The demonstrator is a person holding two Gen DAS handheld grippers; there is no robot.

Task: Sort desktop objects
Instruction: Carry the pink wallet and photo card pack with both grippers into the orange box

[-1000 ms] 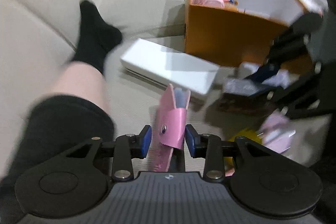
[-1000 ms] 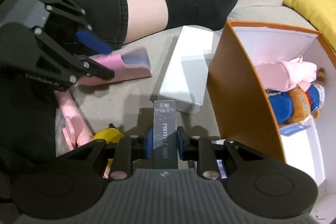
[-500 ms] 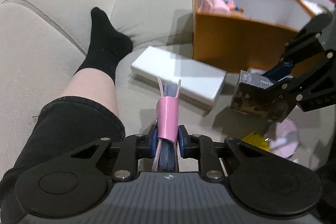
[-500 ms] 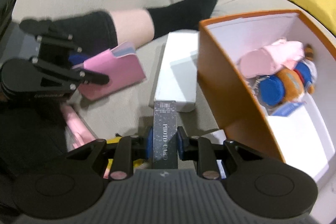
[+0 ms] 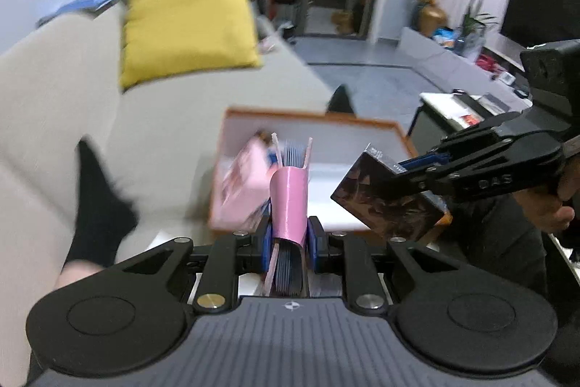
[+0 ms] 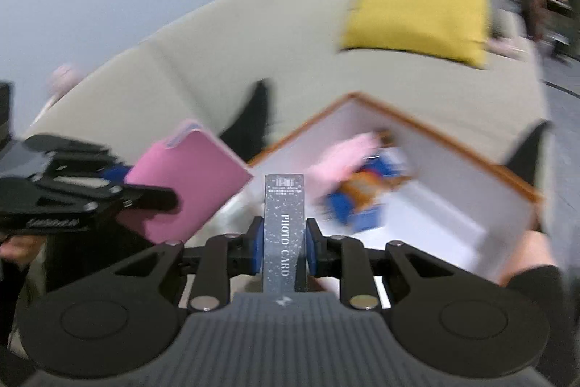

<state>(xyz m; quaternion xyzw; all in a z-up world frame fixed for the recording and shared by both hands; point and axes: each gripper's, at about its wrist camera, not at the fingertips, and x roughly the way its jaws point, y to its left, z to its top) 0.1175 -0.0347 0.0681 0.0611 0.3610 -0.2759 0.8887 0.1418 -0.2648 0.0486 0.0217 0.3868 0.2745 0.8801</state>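
A: Item one, left gripper (image 5: 289, 238): clenched on the pink card holder (image 5: 289, 198), spine up between the blue pads, dark card edges showing at both ends. Item two, right gripper (image 6: 284, 243): clamped on the box marked PHOTO CARD (image 6: 284, 223), standing upright between its pads.

B: And the destination?

A: Orange box (image 5: 395, 127), open, white inside, straight ahead of both grippers and below them. Already in it: a pink pouch (image 6: 340, 155) and a blue-and-orange soft toy (image 6: 359, 194), toward the far corner from the right gripper.

B: Risks?

A: As I judge it: the two loads hang near each other over the same opening, so they could knock together on the way in. The holder is pinched across a soft sleeve; loose cards might slide out if it tips. Either item let go from this height could land on the toy and bounce against the wall.

B: Anything you can't read?

A: Plenty. Both views are motion-blurred; the box contents are smears. The box's near wall is hidden behind the gripper bodies. The yellow cushion (image 5: 188, 28) and black sock (image 5: 98, 205) lie beyond, on the sofa, to the left.
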